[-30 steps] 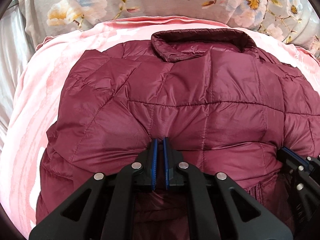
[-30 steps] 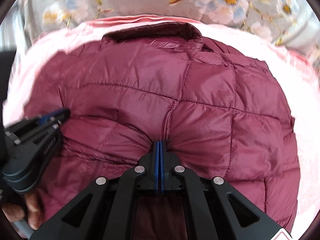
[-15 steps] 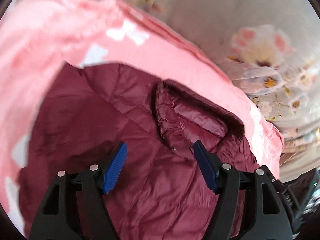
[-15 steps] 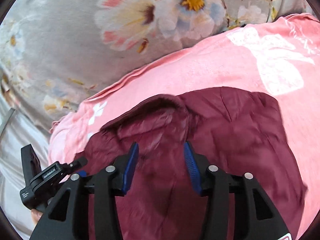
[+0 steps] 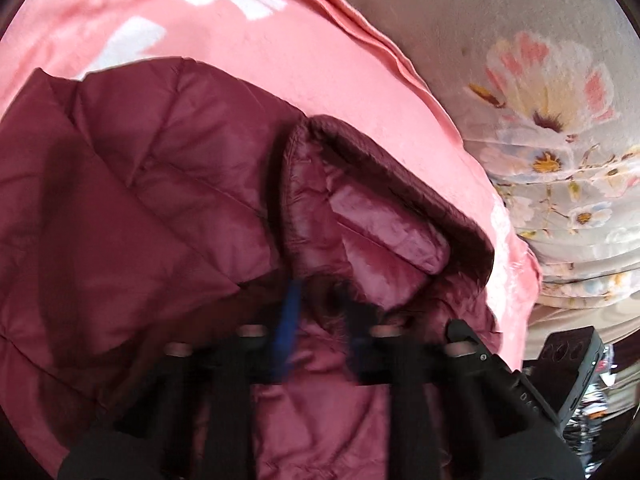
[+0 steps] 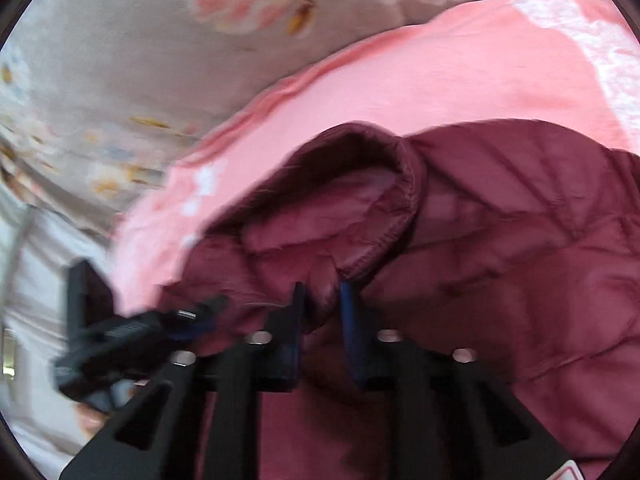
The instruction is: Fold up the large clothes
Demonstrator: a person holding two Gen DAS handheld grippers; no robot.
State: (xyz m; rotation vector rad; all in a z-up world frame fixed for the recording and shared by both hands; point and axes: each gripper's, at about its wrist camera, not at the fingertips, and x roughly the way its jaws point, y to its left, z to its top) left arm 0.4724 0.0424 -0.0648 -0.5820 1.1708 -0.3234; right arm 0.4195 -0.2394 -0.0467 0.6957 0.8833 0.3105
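A maroon quilted jacket [image 5: 140,200] lies on a pink blanket [image 5: 280,48], its collar [image 5: 380,208] turned up at the far side. My left gripper [image 5: 320,316] sits just below the collar; its blurred jaws are closing, with a fold of jacket fabric pinched between the blue pads. In the right wrist view the jacket [image 6: 520,260] fills the lower right. My right gripper [image 6: 323,312] is at the collar [image 6: 340,184], jaws closing, with bunched fabric pressed between them. The left gripper [image 6: 140,332] shows blurred at the left edge.
A grey floral bedsheet [image 5: 540,100] lies beyond the blanket's folded edge and also shows as floral sheet [image 6: 120,60] on the right wrist side. The pink blanket [image 6: 440,72] extends past the jacket. A person's hand [image 6: 90,420] holds the left tool.
Both grippers let go of the jacket's lower part, opened wide, moved up to the collar, and have now closed on fabric there. Both views rolled sideways.
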